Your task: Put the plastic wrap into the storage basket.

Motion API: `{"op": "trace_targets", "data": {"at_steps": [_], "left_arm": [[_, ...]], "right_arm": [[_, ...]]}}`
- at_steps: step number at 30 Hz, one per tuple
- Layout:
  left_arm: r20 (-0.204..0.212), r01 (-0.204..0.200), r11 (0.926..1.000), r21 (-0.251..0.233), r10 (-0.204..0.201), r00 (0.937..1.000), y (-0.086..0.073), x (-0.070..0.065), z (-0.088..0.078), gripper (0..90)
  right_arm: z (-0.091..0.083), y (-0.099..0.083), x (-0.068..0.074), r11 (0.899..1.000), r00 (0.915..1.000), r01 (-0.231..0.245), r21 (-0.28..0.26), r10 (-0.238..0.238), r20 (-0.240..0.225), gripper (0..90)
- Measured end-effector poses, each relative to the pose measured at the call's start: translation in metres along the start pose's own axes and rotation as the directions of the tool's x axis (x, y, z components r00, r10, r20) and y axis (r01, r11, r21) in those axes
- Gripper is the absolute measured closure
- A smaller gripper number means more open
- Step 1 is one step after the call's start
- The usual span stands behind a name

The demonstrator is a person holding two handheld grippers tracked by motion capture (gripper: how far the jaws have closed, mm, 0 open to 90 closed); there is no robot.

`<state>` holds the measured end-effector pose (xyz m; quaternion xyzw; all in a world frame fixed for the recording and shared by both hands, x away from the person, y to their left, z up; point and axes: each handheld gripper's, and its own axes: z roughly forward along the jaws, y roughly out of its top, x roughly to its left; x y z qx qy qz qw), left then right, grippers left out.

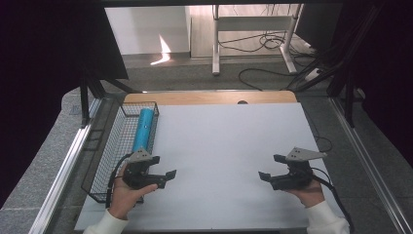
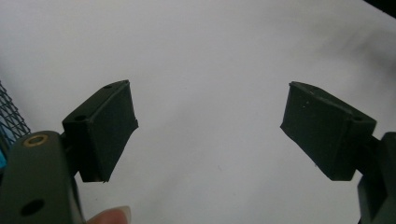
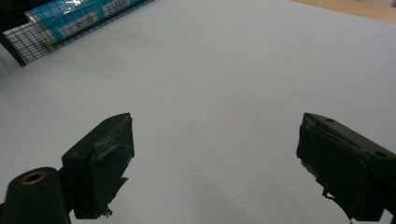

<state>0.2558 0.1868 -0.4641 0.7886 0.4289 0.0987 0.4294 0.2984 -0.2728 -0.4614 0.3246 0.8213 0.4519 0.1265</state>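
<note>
1. Blue tube [image 1: 143, 129] lies flat inside the black wire basket [image 1: 104, 165] at the left side of the white table [image 1: 229, 146] in the high view. It rests along the basket's right wall, near the far end. The left gripper [image 1: 163, 176] sits just beside the basket's near end, apart from the tube. Its jaws are apart and hold nothing. The right gripper [image 1: 270, 168] waits well apart on the other side, jaws apart and empty too.

2. Left gripper view: the two black pads [image 2: 109, 130] stand wide, with bare white table between them. A bit of basket mesh [image 2: 11, 119] peeks in at the left edge. I think a good job here means keeping the jaws wide and lifting this hand clear of the basket wall.

3. Right gripper view: the pads [image 3: 105, 163] are wide, nothing between them. The basket [image 3: 18, 51] and the tube [image 3: 65, 18] sit far off at the top left. I think this hand does best staying out of the way.
</note>
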Motion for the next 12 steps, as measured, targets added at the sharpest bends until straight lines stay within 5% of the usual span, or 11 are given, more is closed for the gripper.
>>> {"op": "trace_targets", "data": {"at_steps": [12], "left_arm": [[-0.009, -0.005, 0.9997, -0.023, 0.005, 0.9999, -0.002, 0.0002, 0.0, 17.6]], "right_arm": [[-0.0026, -0.0002, -0.001, 1.0, 0.9998, 0.01, -0.009, -0.01, -0.017, 10.7]]}}
